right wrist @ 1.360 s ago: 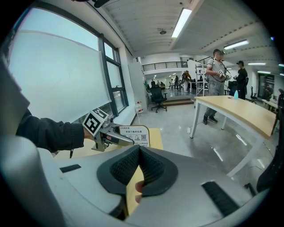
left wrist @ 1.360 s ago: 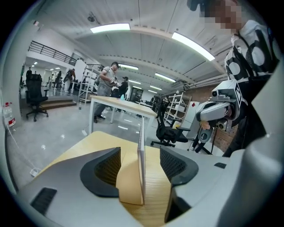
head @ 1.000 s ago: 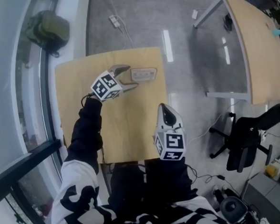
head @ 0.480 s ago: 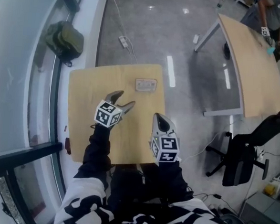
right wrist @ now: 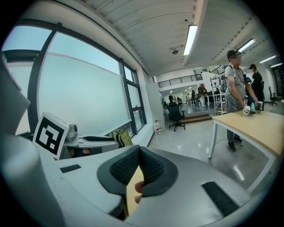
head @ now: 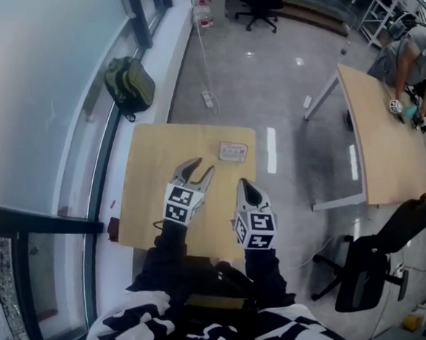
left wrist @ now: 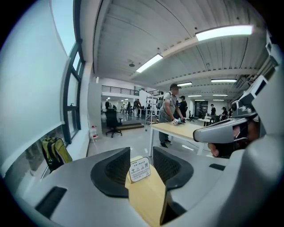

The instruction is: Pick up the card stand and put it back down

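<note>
Though small, seemingly one card stand (head: 233, 152).

Holds both arms forward, side by side, in black sleeves. Points the left tongs (head: 202, 169) ahead and a little rightward, jaws partly apart and closing, nothing between the pads. Carries the right tongs (head: 245, 184) just beside them, aimed straight ahead, jaws apparently together at the tips. Grips each handle from behind, hands mostly hidden under the marker cubes.
</note>
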{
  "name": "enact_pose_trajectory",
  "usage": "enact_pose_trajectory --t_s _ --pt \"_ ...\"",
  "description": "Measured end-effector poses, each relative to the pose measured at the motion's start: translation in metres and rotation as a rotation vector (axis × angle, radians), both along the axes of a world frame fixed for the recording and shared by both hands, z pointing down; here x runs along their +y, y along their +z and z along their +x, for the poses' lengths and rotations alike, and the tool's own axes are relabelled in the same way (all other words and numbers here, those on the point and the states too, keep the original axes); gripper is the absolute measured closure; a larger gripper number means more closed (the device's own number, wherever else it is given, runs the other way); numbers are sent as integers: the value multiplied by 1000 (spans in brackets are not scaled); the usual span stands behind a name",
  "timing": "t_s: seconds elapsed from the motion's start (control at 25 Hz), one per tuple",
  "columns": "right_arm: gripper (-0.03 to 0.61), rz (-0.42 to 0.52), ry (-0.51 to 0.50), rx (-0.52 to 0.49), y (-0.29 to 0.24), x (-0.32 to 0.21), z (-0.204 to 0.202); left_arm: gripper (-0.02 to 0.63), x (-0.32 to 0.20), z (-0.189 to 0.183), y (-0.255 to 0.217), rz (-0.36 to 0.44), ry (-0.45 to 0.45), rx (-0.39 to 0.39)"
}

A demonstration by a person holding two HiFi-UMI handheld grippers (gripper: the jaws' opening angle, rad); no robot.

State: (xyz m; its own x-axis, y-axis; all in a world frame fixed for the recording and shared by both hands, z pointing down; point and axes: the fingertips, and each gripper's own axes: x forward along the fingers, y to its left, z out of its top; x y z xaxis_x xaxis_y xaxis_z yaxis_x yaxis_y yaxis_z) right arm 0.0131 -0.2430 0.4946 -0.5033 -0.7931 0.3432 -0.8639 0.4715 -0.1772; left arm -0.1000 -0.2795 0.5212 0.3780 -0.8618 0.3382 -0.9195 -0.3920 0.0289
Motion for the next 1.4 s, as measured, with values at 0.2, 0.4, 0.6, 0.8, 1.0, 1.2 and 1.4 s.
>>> enact_pose_trajectory --t_s 0.2,0.4,0.6,0.8,1.0,1.2,1.4 --pt "558 62 -42 -30 -30 7 -6 495 25 1 -26 58 -92 -1" --pt "558 119 -71 -29 -53 17 -8 571 45 11 -50 102 -146 27" --pt "560 170 -95 -18 -71 28 -9 603 56 21 -74 172 -172 20" --pt "560 202 -107 -14 -82 36 -9 604 69 31 -87 210 -174 39" --pt "560 229 -109 -22 -91 41 -8 604 78 30 -96 229 -180 62" --pt "560 250 -114 -30 -97 46 -8 604 84 30 -104 248 -176 62" --pt "560 267 -120 -37 -99 48 -9 603 87 26 -100 252 -178 51"
